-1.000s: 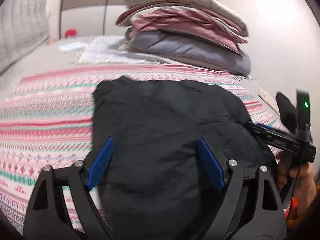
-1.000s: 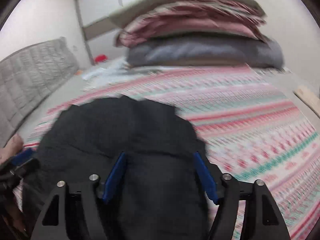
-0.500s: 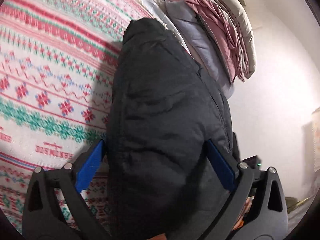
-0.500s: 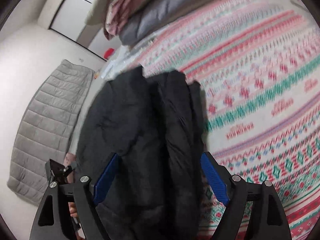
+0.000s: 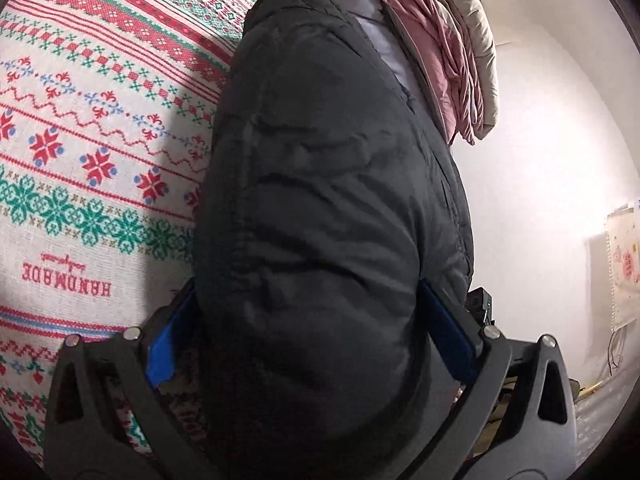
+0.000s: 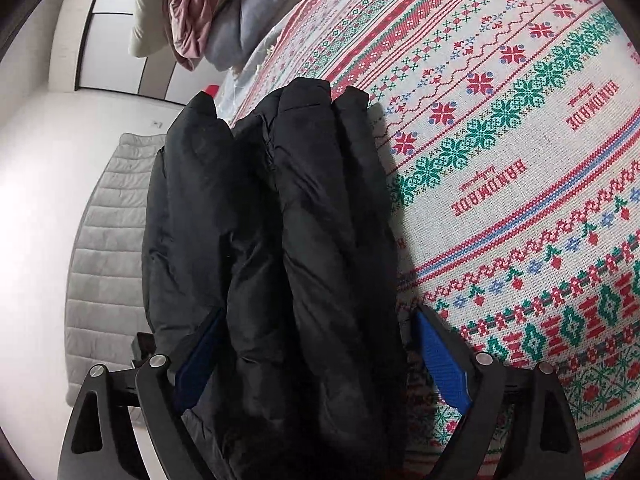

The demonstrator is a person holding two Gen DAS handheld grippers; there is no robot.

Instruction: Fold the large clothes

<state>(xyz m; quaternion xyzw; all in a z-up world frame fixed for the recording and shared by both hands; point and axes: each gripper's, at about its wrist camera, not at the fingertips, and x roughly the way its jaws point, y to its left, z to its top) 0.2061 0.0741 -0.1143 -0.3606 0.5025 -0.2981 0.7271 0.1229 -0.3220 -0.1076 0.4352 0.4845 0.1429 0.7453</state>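
Observation:
A folded black puffer jacket (image 5: 328, 200) fills the middle of the left wrist view, and in the right wrist view the jacket (image 6: 280, 248) shows as several thick layers. It stands on edge on a red, green and white patterned bedspread (image 5: 80, 152). My left gripper (image 5: 308, 336) has its blue fingers spread wide, one on each side of the bundle. My right gripper (image 6: 320, 360) straddles the jacket's other end the same way. Both pairs of fingers touch the fabric sides.
A stack of folded quilts (image 5: 448, 52) in beige, pink and grey lies at the far end of the bed; it also shows in the right wrist view (image 6: 200, 12). A grey quilted headboard (image 6: 104, 240) and white walls surround the bed.
Both grippers have rolled sideways from level, tipping the folded jacket from lying flat to standing on edge between them. The jacket now sits deeper between both pairs of fingers.

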